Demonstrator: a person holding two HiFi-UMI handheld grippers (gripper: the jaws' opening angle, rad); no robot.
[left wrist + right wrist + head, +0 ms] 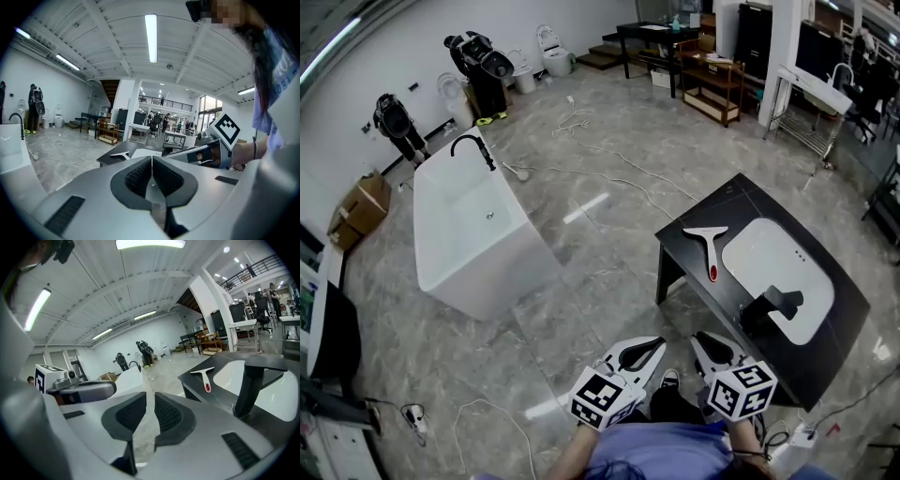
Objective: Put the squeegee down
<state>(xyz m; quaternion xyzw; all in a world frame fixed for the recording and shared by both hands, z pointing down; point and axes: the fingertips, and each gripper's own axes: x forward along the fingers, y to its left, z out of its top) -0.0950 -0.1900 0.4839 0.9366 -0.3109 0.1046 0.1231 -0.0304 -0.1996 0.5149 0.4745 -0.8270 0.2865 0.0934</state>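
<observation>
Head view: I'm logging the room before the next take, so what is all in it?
squeegee: one, white with a red handle tip, on the counter left of the basin
counter: one, black, right of centre
basin: one, white, sunk in the counter
tap: one, black, at the basin's near edge
bathtub: one, white, on the floor at left
cardboard box: one, brown, by the left wall
cables: several, white, across the floor
left gripper: one, white and black, bottom centre, jaws together, empty
right gripper: one, white and black, beside it, jaws slightly apart, empty
</observation>
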